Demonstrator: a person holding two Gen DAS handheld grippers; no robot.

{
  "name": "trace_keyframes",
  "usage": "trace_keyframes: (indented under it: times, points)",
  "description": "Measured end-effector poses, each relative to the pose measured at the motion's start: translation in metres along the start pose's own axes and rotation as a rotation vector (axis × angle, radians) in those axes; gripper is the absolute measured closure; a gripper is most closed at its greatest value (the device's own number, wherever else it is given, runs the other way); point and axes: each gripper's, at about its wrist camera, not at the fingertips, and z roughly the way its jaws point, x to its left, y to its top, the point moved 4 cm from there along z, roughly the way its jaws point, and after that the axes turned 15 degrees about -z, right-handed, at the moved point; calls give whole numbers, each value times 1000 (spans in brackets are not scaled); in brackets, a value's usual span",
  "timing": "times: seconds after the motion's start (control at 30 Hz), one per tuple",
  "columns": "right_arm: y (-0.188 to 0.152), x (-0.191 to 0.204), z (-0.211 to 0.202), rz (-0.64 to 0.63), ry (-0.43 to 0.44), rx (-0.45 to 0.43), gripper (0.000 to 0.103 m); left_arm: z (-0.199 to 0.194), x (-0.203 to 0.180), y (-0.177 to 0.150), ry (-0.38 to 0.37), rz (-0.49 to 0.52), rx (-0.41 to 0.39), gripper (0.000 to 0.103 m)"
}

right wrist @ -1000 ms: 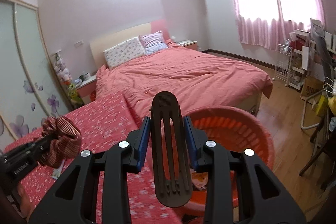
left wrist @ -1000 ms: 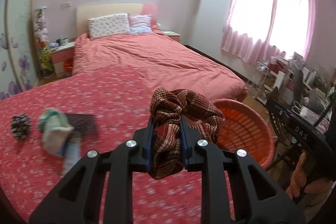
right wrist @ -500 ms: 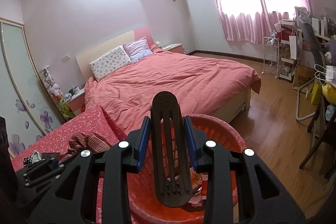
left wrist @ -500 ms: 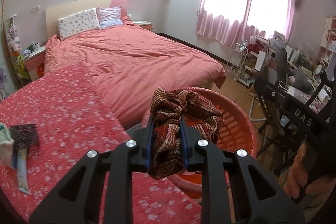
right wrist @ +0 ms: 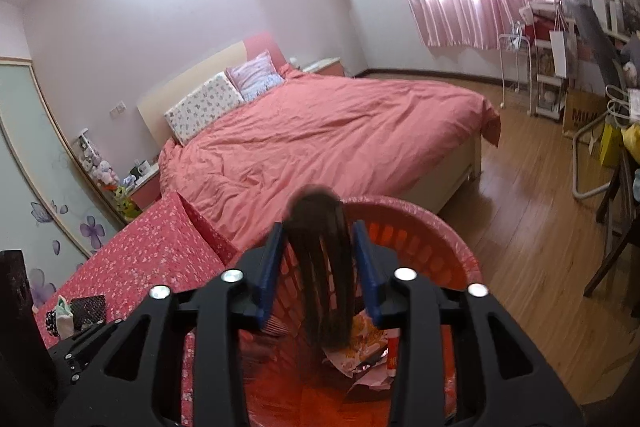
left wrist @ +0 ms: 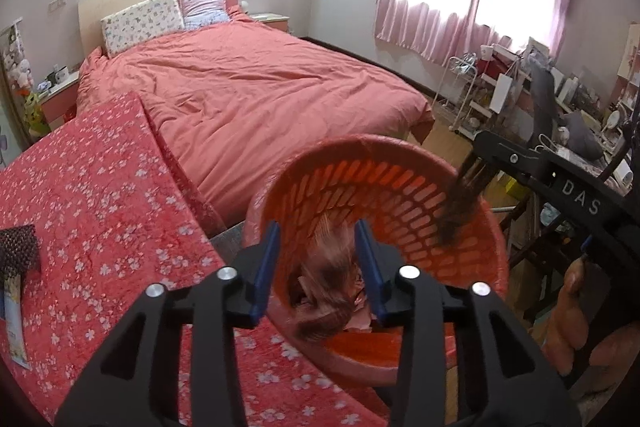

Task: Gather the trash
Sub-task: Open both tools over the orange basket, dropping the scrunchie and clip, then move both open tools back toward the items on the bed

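Note:
An orange slotted basket [left wrist: 360, 149] stands beside the red flowered surface [left wrist: 100, 195]. My left gripper [left wrist: 316, 239] hangs over it. Its jaws are opening, and the brown plaid scrunchie [left wrist: 326, 287] is a blur dropping between them, free of the pads. My right gripper [right wrist: 318, 239] is over the same basket [right wrist: 420, 221] with its jaws opening too. The black slotted piece [right wrist: 320, 267] slides down between them, blurred and loose. The left wrist view shows that piece [left wrist: 460, 215] at the basket's far rim. Crumpled wrappers [right wrist: 372, 343] lie on the basket's bottom.
On the flowered surface lie a dark mesh piece [left wrist: 18, 251], a paper strip [left wrist: 14, 327] and a small pale bundle [right wrist: 64, 311]. A pink bed [right wrist: 320, 131] fills the middle. Shelves, a chair and clutter [right wrist: 592, 99] line the right wall. A person's hand [left wrist: 572, 315] holds the right gripper.
Both grippers moved from the flowered surface to over the basket and sank. Both jaws have parted, and the scrunchie and the black piece have slipped from their grip and are falling.

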Motion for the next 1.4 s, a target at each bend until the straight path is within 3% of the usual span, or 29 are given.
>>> trace_keyframes:
  times: [0.03,0.33,0.63,1.4]
  points:
    - [-2,0,0,1,-7,5,50,0,6,-1,11,-5,2,59]
    - [-2,11,-12,-49,-56,11,49,-33,60,0,123,-19,-67,43]
    - [-1,56,-12,-144,-29,26,49,-85,133,-4,253,-65,-144,38]
    - [-59,291,1,-467,306,181,49,-209,365,-49,587,-390,-218,32]
